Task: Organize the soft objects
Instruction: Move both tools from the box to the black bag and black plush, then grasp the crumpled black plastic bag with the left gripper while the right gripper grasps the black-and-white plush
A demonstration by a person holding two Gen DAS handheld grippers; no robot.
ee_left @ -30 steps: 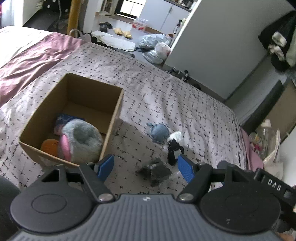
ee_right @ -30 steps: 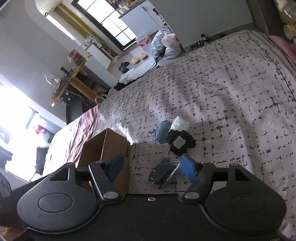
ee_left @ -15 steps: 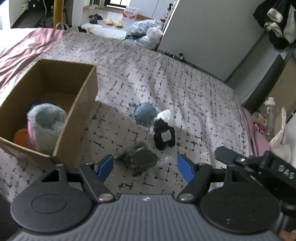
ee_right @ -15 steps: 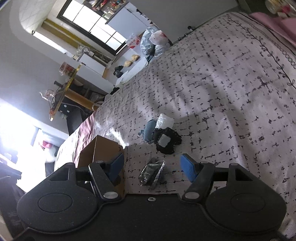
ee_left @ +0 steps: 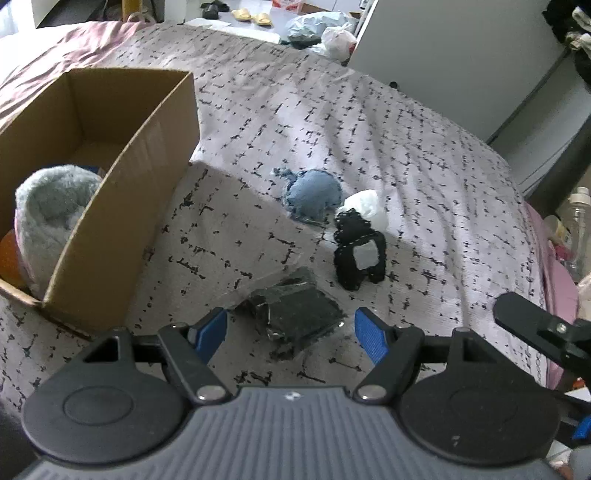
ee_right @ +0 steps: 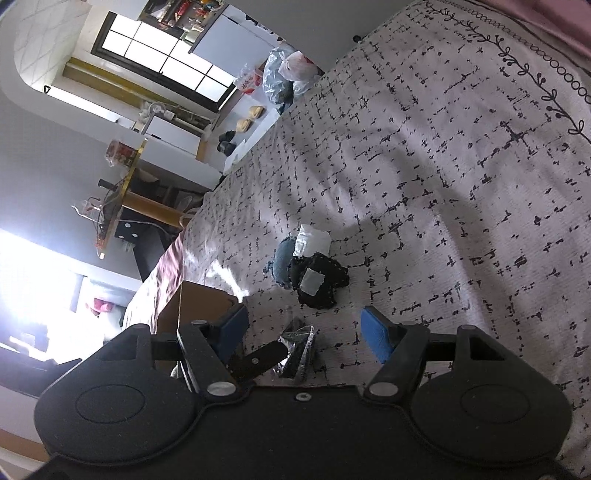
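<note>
A dark cloth in a clear plastic wrap (ee_left: 295,314) lies on the patterned bedspread, between the blue pads of my open left gripper (ee_left: 290,334), which hangs just above it. Beyond it sit a black plush figure with a grey patch (ee_left: 360,254), a blue knitted ball (ee_left: 314,194) and a white soft lump (ee_left: 365,206). The cardboard box (ee_left: 122,206) at the left holds a grey fluffy toy (ee_left: 51,210). My right gripper (ee_right: 301,330) is open over the bed, the black plush (ee_right: 314,280) ahead of it and the wrapped cloth (ee_right: 297,350) low between its fingers.
The bed's far edge drops to a floor with plastic bags (ee_left: 325,31) and slippers (ee_left: 251,15). A white cabinet (ee_left: 461,55) stands beyond the bed. Bottles (ee_left: 576,206) and pink cloth lie off the right edge. The right tool's black finger (ee_left: 532,328) pokes in at the right.
My left gripper sank and shifted right, so the wrapped cloth now lies between its pads and the box slid left. The right gripper rolled and dropped closer to the bed.
</note>
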